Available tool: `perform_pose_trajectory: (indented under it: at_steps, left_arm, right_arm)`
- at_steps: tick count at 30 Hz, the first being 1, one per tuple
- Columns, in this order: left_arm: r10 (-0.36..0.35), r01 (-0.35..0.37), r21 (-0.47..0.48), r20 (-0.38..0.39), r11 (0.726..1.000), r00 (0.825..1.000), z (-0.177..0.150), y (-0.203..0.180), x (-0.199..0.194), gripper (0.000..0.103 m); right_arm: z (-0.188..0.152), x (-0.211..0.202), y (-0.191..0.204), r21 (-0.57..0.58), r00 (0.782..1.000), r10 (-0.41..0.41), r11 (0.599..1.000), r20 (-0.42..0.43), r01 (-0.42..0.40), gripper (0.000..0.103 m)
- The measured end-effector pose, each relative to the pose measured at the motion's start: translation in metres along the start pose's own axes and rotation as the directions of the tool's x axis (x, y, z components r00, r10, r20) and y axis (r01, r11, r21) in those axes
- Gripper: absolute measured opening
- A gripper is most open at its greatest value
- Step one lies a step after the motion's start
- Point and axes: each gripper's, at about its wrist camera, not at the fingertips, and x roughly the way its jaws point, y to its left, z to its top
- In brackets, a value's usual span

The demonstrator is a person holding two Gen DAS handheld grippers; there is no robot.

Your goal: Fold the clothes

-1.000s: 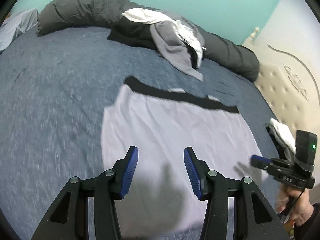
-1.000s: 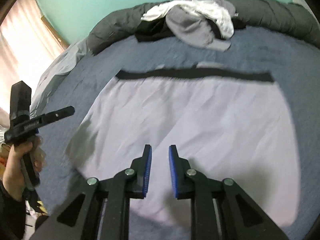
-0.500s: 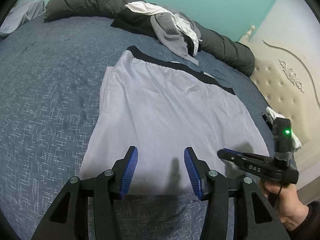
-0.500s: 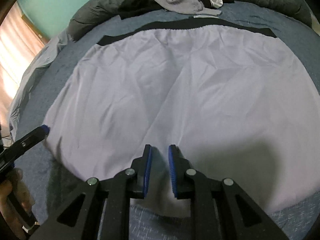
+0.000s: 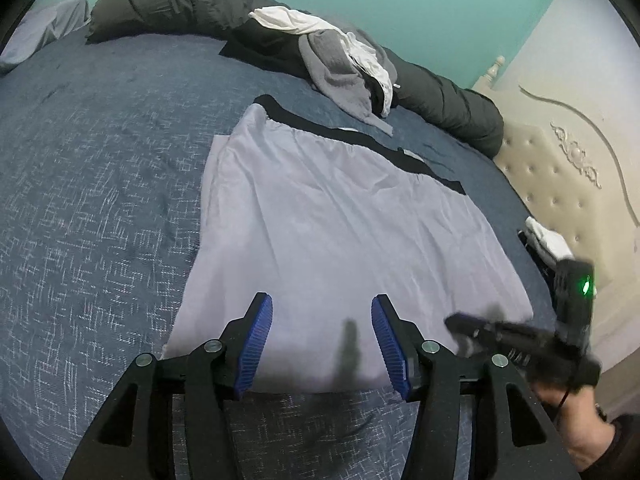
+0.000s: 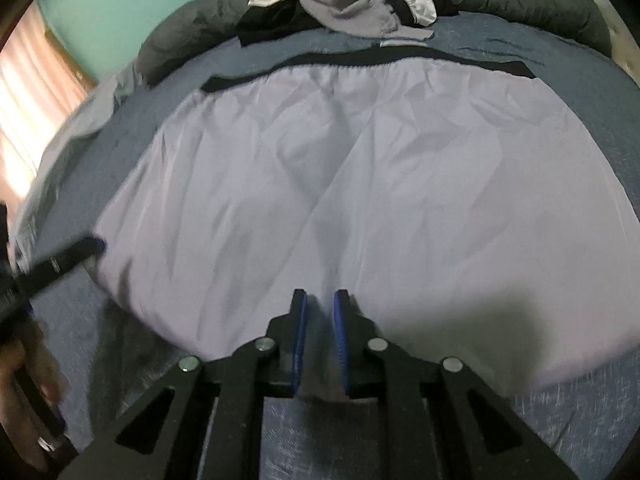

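Note:
A pale lilac garment (image 5: 340, 220) with a black waistband (image 5: 360, 140) lies spread flat on the blue bed cover (image 5: 100, 200), waistband at the far side. My left gripper (image 5: 322, 320) hovers over the near hem toward its left corner; its jaws are opening and hold nothing. My right gripper (image 6: 320, 296) sits low at the near hem of the garment (image 6: 360, 200). Its jaws are closing to a narrow gap, and the hem cloth shows between the pads. Each gripper appears blurred at the edge of the other's view: the right gripper (image 5: 460, 322), the left gripper (image 6: 94, 246).
A heap of grey, white and black clothes (image 5: 340, 64) rests against a rolled dark duvet (image 5: 180, 4) at the far side. A cream tufted headboard (image 5: 560, 168) bounds the right, with a small folded stack (image 5: 548, 240) beside it. A bright curtain (image 6: 32, 120) is at the left.
Both grippers came down and closer to the garment's near hem. The right jaws narrowed over the hem. The left jaws widened slightly.

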Motion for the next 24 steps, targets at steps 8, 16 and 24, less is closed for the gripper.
perform_pose_trajectory:
  at_steps: [8,16,24]
  left_arm:
    - [-0.009,0.009,-0.009,-0.002,1.0,1.0,0.002,0.005,0.0,0.057]
    - [-0.015,0.015,-0.01,-0.002,1.0,1.0,0.003,0.006,-0.001,0.057]
    - [-0.015,0.015,-0.019,-0.001,1.0,1.0,0.005,0.012,-0.002,0.057]
  right_arm:
    - [-0.005,0.013,-0.003,0.014,1.0,-0.015,1.0,-0.018,0.015,0.008]
    - [-0.021,0.004,0.003,-0.027,0.999,-0.026,0.999,-0.02,0.025,0.007]
    - [-0.017,0.004,0.004,-0.017,1.0,-0.023,1.0,-0.017,0.023,0.007]
